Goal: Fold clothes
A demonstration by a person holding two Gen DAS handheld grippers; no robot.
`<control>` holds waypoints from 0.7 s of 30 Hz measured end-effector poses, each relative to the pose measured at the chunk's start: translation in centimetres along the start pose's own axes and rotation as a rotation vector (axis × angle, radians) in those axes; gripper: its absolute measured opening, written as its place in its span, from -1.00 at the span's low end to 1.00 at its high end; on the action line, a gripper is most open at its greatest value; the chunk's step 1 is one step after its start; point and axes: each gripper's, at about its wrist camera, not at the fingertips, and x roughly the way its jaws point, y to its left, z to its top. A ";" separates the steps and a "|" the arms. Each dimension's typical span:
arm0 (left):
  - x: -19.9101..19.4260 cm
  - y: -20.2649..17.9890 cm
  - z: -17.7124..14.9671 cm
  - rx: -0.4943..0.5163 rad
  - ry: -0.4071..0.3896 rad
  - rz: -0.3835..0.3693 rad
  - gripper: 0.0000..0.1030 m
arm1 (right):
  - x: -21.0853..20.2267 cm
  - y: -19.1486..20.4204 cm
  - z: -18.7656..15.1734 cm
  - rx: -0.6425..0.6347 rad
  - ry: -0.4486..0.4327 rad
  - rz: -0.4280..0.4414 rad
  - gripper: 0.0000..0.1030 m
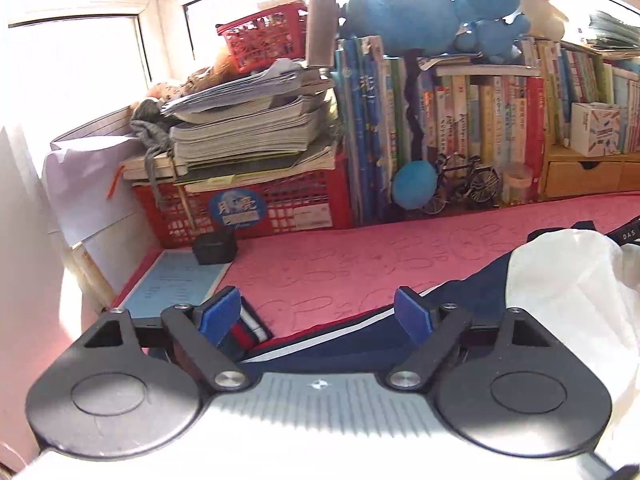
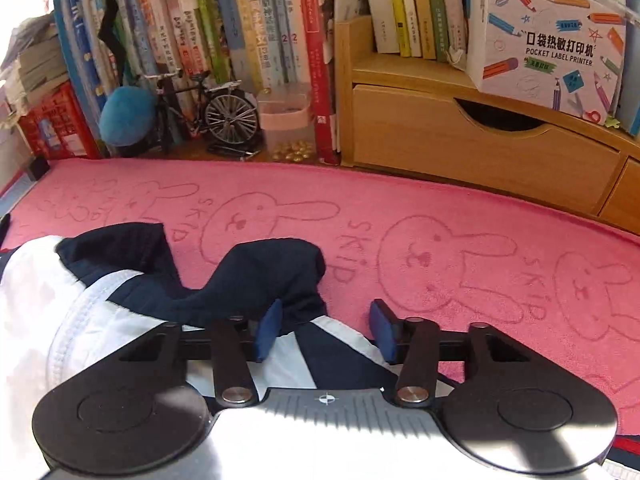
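Observation:
A navy and white jacket (image 1: 552,280) lies crumpled on the pink towel (image 1: 340,264). Its striped red, white and navy cuff (image 1: 248,330) sits by the left finger of my left gripper (image 1: 318,316), which hangs open just above the navy sleeve. In the right wrist view the jacket (image 2: 256,276) bunches at the lower left, white lining showing. My right gripper (image 2: 326,330) is open over its navy and white edge, the left pad (image 2: 269,328) touching the cloth and the right pad (image 2: 382,326) over the bare pink towel (image 2: 440,220).
Books (image 2: 248,32) line the back. A wooden drawer unit (image 2: 480,140) stands at the right, with a label printer box (image 2: 548,40) on it. A model bicycle (image 2: 212,108) and a blue plush ball (image 2: 124,116) stand behind the towel. Red crates (image 1: 248,204) with stacked papers fill the left.

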 end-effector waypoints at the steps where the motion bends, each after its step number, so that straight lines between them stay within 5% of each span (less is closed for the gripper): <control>1: 1.3 -1.4 0.5 0.006 -0.008 -0.048 0.65 | -0.7 0.4 -0.7 -0.012 0.014 0.013 -0.56; 8: 6.8 -12.1 -0.8 0.099 0.032 -0.453 0.64 | -7.7 4.8 -7.0 -0.312 0.071 0.051 -0.64; 10: 6.3 -15.8 -3.3 0.279 0.048 -0.443 0.64 | -9.8 5.2 -8.5 -0.337 0.085 0.095 -0.62; 12: 6.1 -16.0 -4.2 0.291 0.058 -0.438 0.66 | -10.8 4.4 -8.6 -0.265 0.081 0.124 -0.57; 16: 5.8 -16.4 -6.1 0.314 0.076 -0.428 0.63 | -10.4 1.1 -6.9 0.004 0.027 0.152 0.17; 20: 6.0 -15.3 -6.2 0.248 0.122 -0.449 0.63 | -6.8 0.0 -5.0 0.128 0.032 0.163 0.19; 21: 5.9 -15.2 -6.3 0.243 0.122 -0.447 0.63 | -6.1 0.6 -4.9 0.109 0.038 0.163 -0.09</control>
